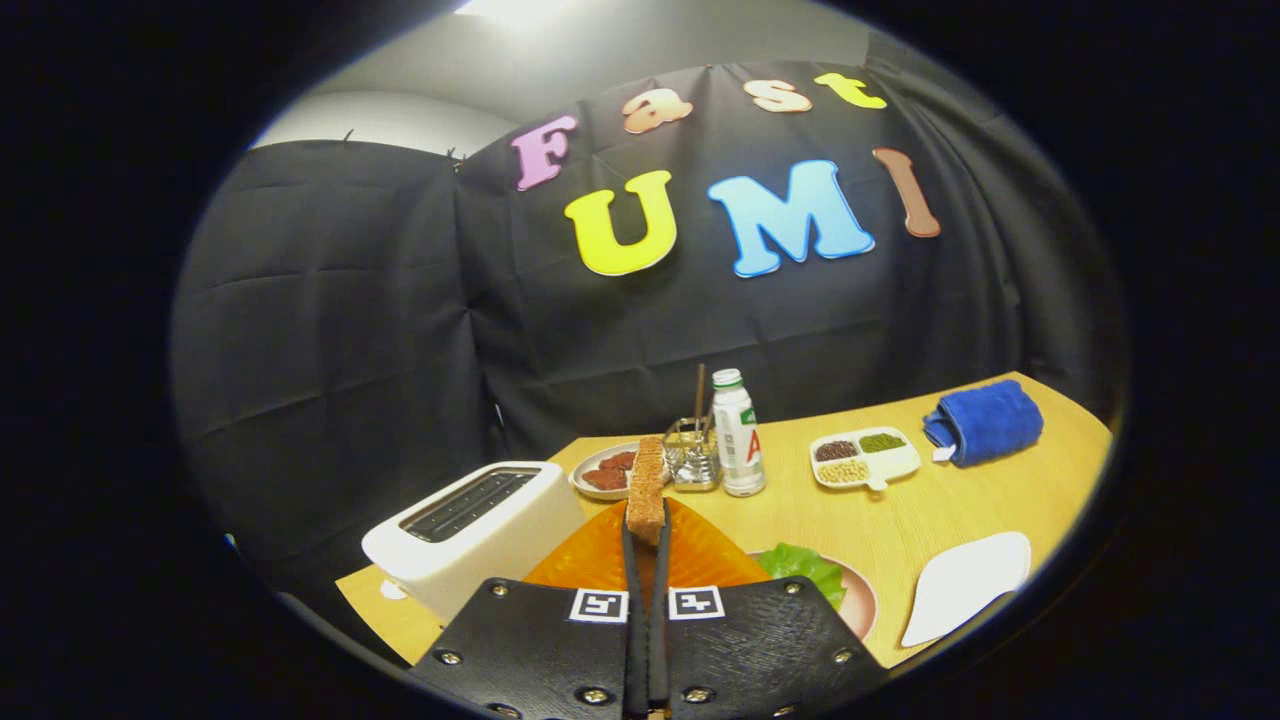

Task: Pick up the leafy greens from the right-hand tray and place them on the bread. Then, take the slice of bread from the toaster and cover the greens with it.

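While the slice of bread (646, 490) stands upright, pinched edge-on between both fingers of the tool (646, 530), the covering step looks in hand (toaster (470, 535) slots bare). Leafy greens (803, 568) lie on a plate (860, 600) just beside; next, lowering it flat there.

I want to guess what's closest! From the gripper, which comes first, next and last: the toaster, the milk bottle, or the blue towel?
The gripper is shut on the bread slice.
1. Toaster: just beside the fingers, left.
2. Milk bottle: beyond the fingers, mid-table.
3. Blue towel: far right corner.
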`<action>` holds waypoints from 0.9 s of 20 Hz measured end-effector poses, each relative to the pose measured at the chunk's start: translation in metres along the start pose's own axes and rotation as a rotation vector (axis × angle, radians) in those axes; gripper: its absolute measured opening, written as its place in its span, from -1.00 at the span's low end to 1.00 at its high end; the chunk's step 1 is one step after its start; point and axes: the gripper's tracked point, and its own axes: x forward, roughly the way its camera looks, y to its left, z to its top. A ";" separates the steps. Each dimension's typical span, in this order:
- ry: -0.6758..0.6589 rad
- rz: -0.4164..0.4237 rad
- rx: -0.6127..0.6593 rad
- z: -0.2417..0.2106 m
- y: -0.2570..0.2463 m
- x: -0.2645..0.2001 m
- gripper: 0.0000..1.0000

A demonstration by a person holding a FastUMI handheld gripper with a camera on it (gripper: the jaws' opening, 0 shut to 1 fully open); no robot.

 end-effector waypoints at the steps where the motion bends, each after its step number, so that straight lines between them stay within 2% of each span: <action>1: 0.012 -0.009 0.021 -0.008 -0.006 0.000 -0.99; 8: 0.100 -0.095 0.127 -0.062 -0.042 -0.005 -0.99; 18: 0.113 -0.240 0.074 -0.080 -0.081 -0.016 -0.99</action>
